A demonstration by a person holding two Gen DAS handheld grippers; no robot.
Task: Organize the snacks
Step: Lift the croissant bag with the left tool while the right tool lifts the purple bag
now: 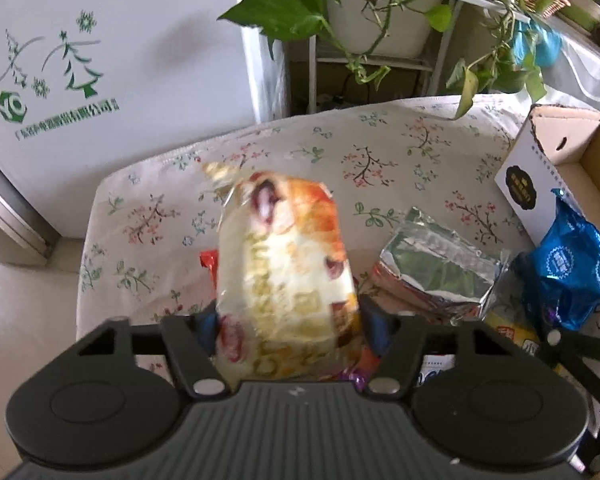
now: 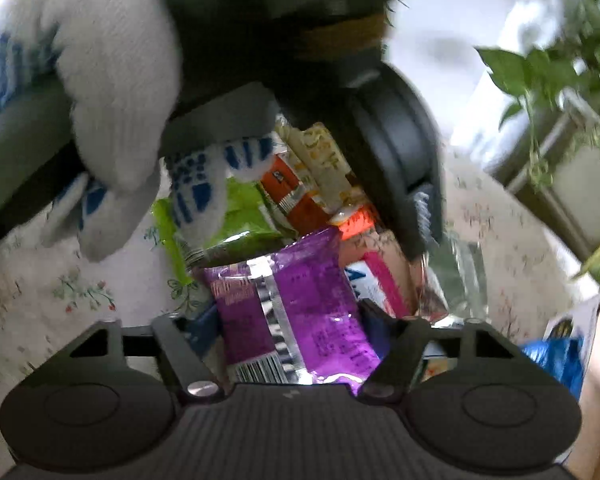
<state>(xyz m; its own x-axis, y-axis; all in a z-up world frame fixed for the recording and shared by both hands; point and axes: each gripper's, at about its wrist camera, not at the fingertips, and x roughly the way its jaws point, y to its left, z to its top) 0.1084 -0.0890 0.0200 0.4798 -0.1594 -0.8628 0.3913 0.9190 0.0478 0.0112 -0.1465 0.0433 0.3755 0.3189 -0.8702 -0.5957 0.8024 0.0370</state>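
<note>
1. Snacks lie heaped on the flowered counter [image 1: 284, 140]; a blurred cream-and-orange packet [image 1: 284, 276] stands up between the fingers of the left gripper [image 1: 288, 320], which pinch it at both sides.
2. A purple packet [image 2: 300, 312] lies between the fingers of the right gripper [image 2: 288, 320], whose blue pads are at its edges; whether they press it I cannot tell.
3. At twelve o'clock from the purple packet lie a green packet [image 2: 240, 224] and an orange one [image 2: 292, 196], under a gloved hand [image 2: 120, 92].
4. At three o'clock from the cream packet sit a silver foil pack [image 1: 436, 268], a blue bag [image 1: 572, 272] and an open cardboard box [image 1: 548, 160].
5. Potted vines [image 1: 332, 4] hang at twelve o'clock beyond the counter.
</note>
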